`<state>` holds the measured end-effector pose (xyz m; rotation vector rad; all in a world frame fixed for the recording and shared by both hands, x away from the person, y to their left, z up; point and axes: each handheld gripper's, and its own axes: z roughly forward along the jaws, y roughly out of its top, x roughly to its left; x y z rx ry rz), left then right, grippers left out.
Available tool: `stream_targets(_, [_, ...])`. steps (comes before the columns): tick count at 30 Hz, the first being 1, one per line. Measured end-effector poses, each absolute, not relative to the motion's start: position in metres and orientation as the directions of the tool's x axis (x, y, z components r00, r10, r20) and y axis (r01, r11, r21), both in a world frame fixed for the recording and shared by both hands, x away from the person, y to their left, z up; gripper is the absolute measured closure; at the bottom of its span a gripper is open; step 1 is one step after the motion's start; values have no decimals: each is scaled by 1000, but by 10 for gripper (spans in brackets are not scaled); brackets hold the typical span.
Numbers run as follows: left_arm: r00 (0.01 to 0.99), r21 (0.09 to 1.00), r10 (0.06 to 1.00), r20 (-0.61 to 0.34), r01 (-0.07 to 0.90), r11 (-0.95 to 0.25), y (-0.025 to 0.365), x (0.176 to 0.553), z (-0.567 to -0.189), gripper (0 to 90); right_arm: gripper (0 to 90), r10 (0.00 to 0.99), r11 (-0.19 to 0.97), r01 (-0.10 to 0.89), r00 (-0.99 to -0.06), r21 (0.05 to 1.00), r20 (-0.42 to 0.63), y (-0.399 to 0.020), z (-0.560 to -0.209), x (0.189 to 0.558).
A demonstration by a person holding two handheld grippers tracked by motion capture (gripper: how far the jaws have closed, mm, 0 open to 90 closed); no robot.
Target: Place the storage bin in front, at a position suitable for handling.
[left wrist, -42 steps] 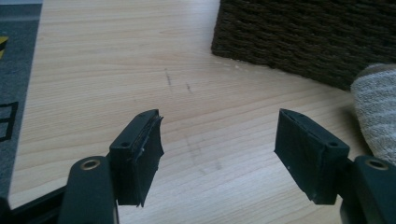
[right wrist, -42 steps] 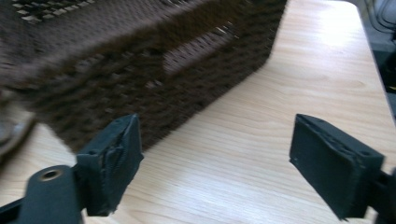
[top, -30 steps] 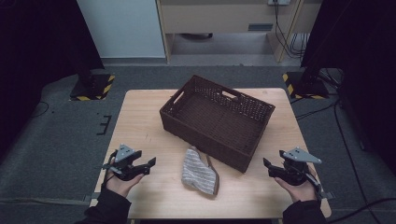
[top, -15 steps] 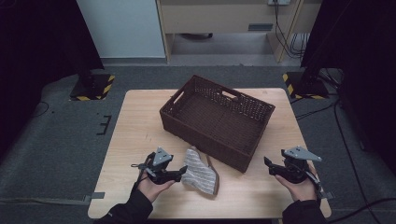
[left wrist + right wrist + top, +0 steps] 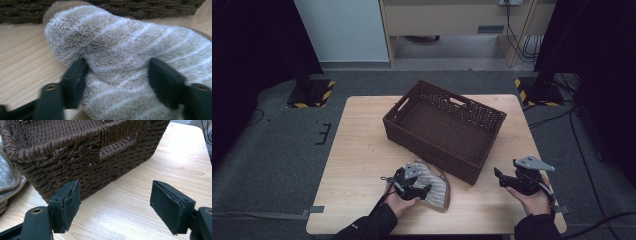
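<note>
Fingers (image 5: 75,75) closing around striped sock (image 5: 130,57)

No lettering, brand, number or printed label can be read anywhere in these views. The only sign-like markings are the yellow-and-black hazard stripes (image 5: 314,95) on the base of the dark stand left of the wicker basket (image 5: 492,120), and a matching striped patch (image 5: 527,90) on the base of the stand to the basket's right. Neither carries words or figures.
</note>
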<state>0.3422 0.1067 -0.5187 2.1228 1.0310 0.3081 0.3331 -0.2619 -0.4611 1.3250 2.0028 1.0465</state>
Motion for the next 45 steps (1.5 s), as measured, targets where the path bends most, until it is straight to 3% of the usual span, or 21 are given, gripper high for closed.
stream_targets(2, [642,714,760,-100,578,-394,106,342,-518,478,243,921,226,521,-389,823,-7,-262,-461,333])
stream_targets(6, [644,719,761,-75,564,-406,105,340,-517,625,245,921,226,520,-389,824,-7,-262,-461,333])
stream_targets(9, [650,730,758,-65,549,-408,107,337,-511,705,246,920,231,520,-392,822,-11,-262,-461,333])
stream_targets(12, [658,732,749,-74,546,-407,117,336,-499,717,246,921,228,516,-389,826,-11,-263,-461,333])
stream_targets(18, [667,737,745,-19,513,-441,164,325,-475,716,248,925,221,518,-381,826,-9,-265,-461,332])
stream_targets(25, [558,726,830,-14,576,-375,241,320,-473,708,257,923,212,509,-385,834,1,-261,-458,332])
stream_targets(31, [485,722,874,-23,613,-321,269,325,-478,678,286,921,200,475,-391,857,2,-257,-448,335])
stream_targets(34, [481,721,877,-19,614,-321,269,326,-482,616,303,919,186,453,-393,872,9,-253,-440,340])
stream_targets(39, [464,746,885,-40,603,-283,272,325,-480,420,329,919,171,429,-394,887,13,-245,-432,350])
stream_targets(45, [422,788,903,-80,582,-202,285,324,-469,380,362,917,169,435,-399,885,21,-230,-431,371])
